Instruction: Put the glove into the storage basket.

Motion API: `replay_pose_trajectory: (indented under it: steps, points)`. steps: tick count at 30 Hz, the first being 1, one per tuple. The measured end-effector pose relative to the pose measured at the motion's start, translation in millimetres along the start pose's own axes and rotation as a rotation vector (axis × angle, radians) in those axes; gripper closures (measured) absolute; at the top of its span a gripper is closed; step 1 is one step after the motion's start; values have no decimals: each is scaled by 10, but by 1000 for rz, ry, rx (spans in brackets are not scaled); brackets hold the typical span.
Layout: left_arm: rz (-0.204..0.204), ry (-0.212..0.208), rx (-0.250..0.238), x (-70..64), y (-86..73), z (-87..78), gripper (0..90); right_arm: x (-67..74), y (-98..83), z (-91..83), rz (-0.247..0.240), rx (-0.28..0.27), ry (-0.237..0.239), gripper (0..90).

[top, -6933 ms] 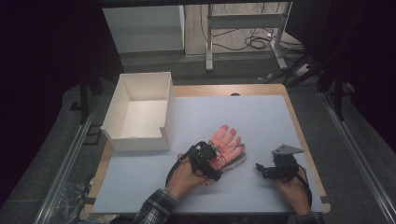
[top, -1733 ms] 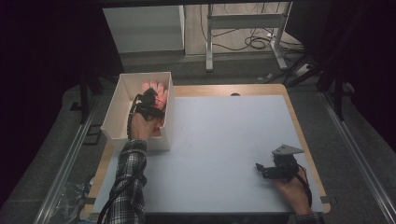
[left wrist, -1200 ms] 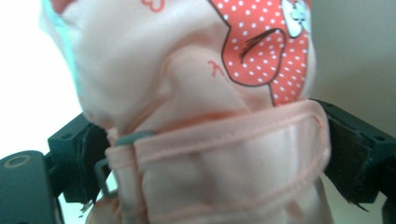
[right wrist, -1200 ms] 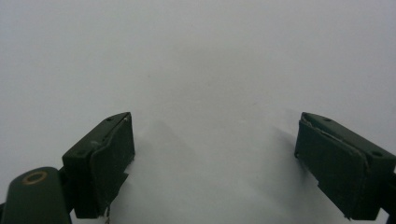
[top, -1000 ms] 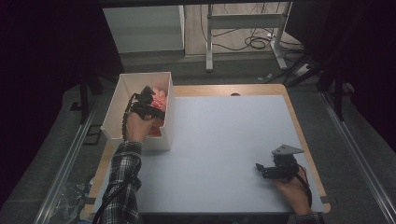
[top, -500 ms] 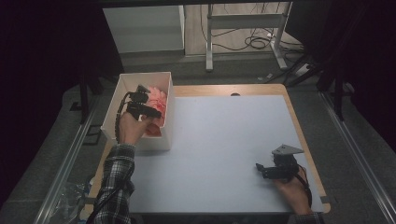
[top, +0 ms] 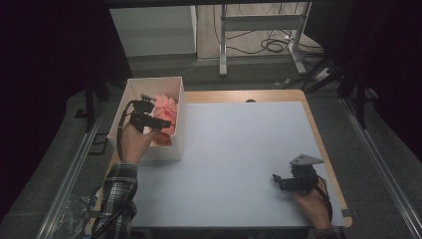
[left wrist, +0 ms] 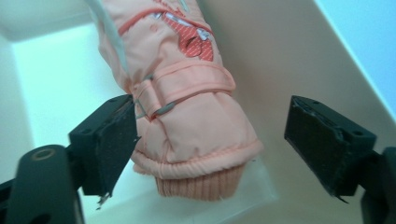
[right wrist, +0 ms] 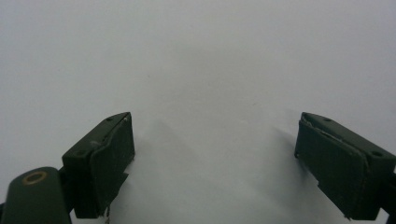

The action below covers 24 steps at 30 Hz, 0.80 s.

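Where cables trail, white table (top: 239,149).

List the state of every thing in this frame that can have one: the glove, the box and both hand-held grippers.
Pink glove: inside the box, leaning on its wall, released.
White box: open-topped, at the table's left edge.
Left hand-held gripper: open, jaws just widened; one pad beside the glove's strap, the other well clear.
Right hand-held gripper: open, nothing between its jaws, over the bare table.
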<state>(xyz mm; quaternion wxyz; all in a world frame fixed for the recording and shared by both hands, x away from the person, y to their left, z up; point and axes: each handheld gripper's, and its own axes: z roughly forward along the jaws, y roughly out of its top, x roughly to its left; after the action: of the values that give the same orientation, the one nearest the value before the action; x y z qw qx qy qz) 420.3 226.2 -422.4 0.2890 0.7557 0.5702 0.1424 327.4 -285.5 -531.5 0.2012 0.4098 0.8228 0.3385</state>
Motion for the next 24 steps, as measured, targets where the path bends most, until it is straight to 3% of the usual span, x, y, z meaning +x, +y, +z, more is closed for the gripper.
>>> replay_pose_trajectory:
  steps: [5,12,24]
  points:
    - [6,17,-22,-6,-112,-111,84,0,1,-1,0,0,0,124]
    - [33,-5,-50,-72,-311,-196,45,0,2,0,0,0,0,124]
    - [112,-20,-90,-279,-750,-297,16,-2,3,-2,-4,2,0,124]
